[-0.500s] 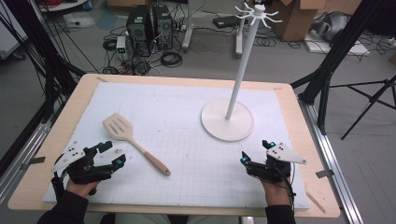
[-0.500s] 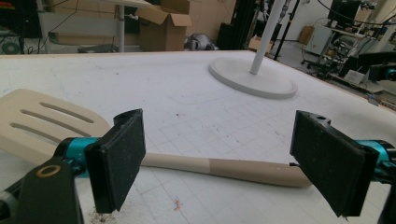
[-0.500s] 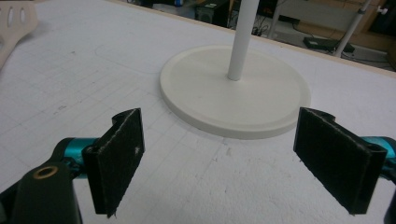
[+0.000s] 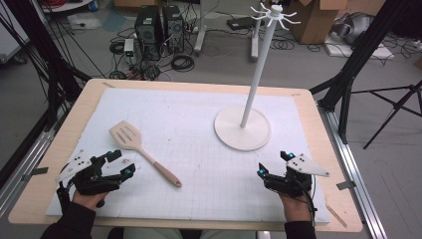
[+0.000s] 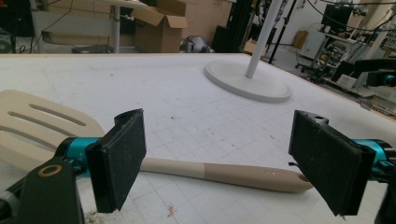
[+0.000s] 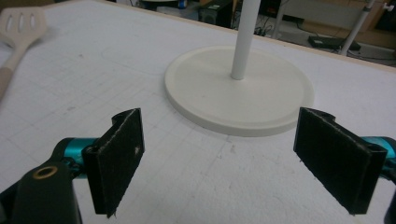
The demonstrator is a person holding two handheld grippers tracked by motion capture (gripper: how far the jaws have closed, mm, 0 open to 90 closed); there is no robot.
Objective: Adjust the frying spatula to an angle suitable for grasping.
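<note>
A beige slotted spatula (image 4: pixel 142 152) lies flat on the white gridded mat (image 4: pixel 189 114), head toward the far left, handle pointing near right. My left gripper (image 4: pixel 122 163) rests just left of the handle, open and holding nothing. In the left gripper view the spatula handle (image 5: pixel 233 173) lies across the mat beyond the wide-apart pads (image 5: pixel 119 161). A white hook stand (image 4: pixel 242 128) rises from its round base at the right centre. My right gripper (image 4: pixel 272 163) sits open near the front right, facing the stand's base (image 6: pixel 238 91), with bare mat between its pads (image 6: pixel 116 158).
The mat covers a wooden table (image 4: pixel 69 144) edged by metal rails. Beyond the far edge are computer towers (image 4: pixel 157 27), cables and cardboard boxes (image 4: pixel 318 17) on the floor. A black tripod (image 4: pixel 393 109) stands off the right side.
</note>
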